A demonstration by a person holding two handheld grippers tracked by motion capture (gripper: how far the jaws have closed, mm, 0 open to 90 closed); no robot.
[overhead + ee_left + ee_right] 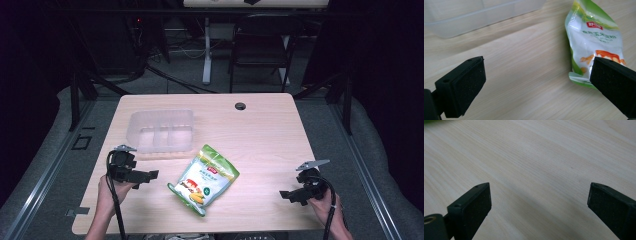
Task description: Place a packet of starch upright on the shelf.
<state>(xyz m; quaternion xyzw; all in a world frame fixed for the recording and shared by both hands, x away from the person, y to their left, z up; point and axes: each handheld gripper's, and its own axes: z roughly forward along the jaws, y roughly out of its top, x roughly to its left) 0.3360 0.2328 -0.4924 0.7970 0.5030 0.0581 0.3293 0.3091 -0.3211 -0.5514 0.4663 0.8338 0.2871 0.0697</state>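
Two grippers (150, 175) (286, 195), one pouch (205, 179).

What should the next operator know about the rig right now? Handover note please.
Left gripper: open, holding nothing, low at the table's left side, aimed at the pouch.
Right gripper: open, holding nothing, at the right side, bare wood under it.
Pouch: green and white, flat on the table near the middle front, touching neither gripper.
Tray: clear plastic, with compartments, behind the left gripper, nothing in it.
Done: nothing yet by the look of it.
Left: probably grasp the pouch and put it in the tray.
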